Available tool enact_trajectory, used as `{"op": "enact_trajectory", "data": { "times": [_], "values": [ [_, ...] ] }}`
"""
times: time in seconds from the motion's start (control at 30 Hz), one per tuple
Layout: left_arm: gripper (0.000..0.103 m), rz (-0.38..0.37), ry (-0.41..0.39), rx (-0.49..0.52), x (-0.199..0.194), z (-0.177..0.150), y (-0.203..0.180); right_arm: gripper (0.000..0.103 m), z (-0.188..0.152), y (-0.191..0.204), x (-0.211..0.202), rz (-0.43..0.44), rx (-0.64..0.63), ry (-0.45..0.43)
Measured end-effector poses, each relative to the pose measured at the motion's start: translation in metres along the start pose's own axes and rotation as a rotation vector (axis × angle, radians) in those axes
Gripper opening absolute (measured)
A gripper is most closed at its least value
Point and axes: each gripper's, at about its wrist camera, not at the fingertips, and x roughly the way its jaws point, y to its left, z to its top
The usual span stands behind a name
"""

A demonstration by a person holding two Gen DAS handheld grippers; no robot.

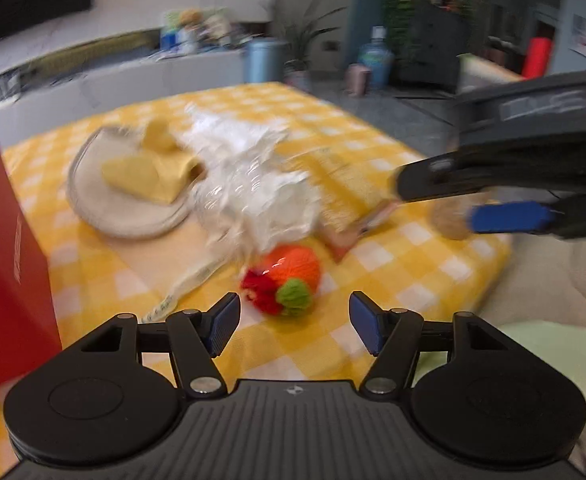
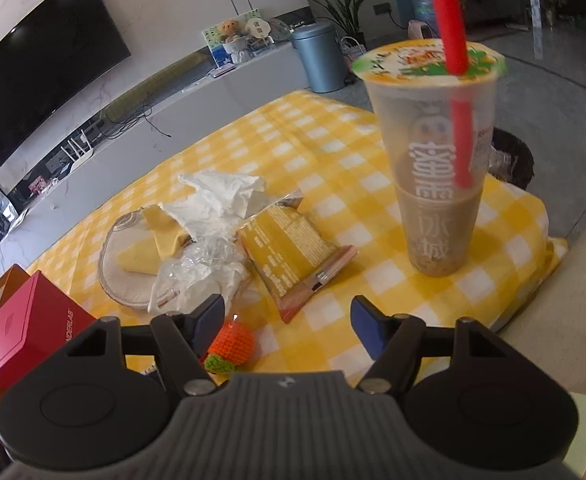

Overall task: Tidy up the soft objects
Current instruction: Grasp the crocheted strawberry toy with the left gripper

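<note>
Several soft things lie bunched in the middle of a yellow checked cloth [image 2: 277,148], and nearest the grippers is a small crocheted toy [image 2: 229,344], orange with a green and red tuft. It sits alone on the cloth's near side, apart from the rest, which probably makes it the easiest first pick. Just beyond it lies crumpled clear plastic wrap [image 2: 201,264] with a white tissue [image 2: 221,192] on top; both lean against a pale shallow dish [image 2: 113,276] holding folded yellow cloths [image 2: 145,256]. A yellow snack packet [image 2: 293,248] lies flat, touching the plastic on its right.

Outward again, a tall milk tea cup [image 2: 441,168] with a red straw [image 2: 451,28] stands upright near the cloth's right edge, well apart from the soft pile. A red box [image 2: 25,332] stands at the left.

The left gripper [image 1: 295,322] has its fingers spread with nothing between them, lined up on the toy just ahead. The right gripper [image 2: 287,326] is likewise spread and empty, hanging over bare cloth between the toy and the packet.
</note>
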Motion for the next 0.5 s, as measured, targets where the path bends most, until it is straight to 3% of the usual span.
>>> {"op": "enact_trajectory", "data": {
  "times": [0.3,0.4,0.5],
  "values": [
    [0.074,0.021,-0.027,-0.065,0.022,0.003,0.006,0.069,-0.002,0.001,0.002,0.018,-0.012,0.004],
    [0.059,0.012,-0.037,-0.093,0.023,0.003,0.008,0.069,-0.001,0.0,0.001,0.017,-0.006,0.002],
    [0.057,0.028,-0.044,-0.079,0.017,0.005,0.009,0.069,-0.001,-0.002,0.002,0.017,0.0,0.003]
  ]
}}
